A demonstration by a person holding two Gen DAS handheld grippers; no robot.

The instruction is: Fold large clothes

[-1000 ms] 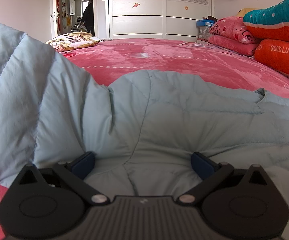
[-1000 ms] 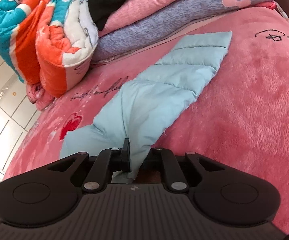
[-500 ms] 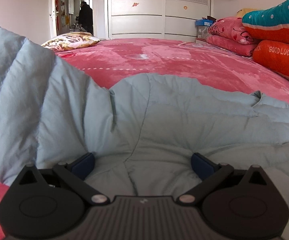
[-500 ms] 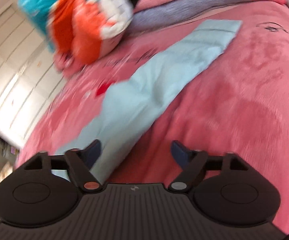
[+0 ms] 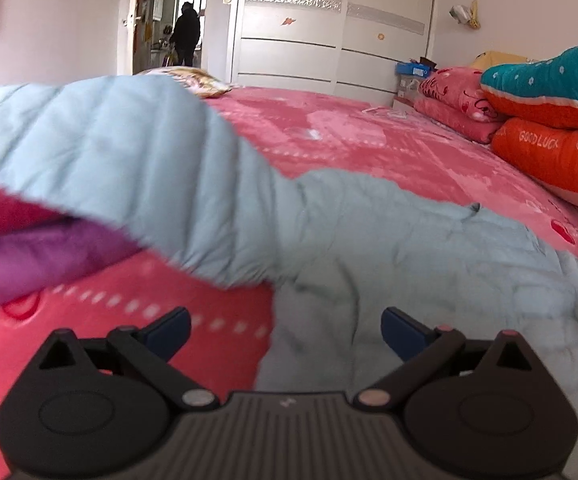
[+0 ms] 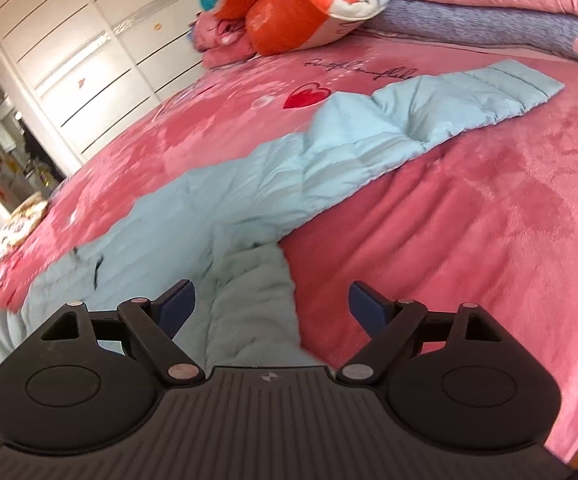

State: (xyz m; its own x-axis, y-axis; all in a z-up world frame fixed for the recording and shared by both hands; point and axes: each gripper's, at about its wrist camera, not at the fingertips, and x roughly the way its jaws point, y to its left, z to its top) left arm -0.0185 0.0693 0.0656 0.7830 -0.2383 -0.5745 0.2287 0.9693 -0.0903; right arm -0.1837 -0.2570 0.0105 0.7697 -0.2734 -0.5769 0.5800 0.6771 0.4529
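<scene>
- While a pale blue quilted coat [image 6: 289, 184] lies spread across the pink bedspread [image 6: 489, 208], the right gripper [image 6: 269, 304] hangs over it, jaws just sprung wide, nothing gripped.
- Left gripper [image 5: 285, 330] likewise gapes wide, empty, above the coat's edge.

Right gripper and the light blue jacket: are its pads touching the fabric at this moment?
Apart. The right wrist view shows the right gripper wide open, having just been opening; the light blue jacket lies on the bed clear of both pads.

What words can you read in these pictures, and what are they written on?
"GOOD LUCK": repeated in pale letters on the orange quilt stacked at the bedside.
Cursive embroidery on the pink bedspread, beside the red heart: too loopy to read.
Dark script on the pink folded blanket: too blurred to read.
</scene>
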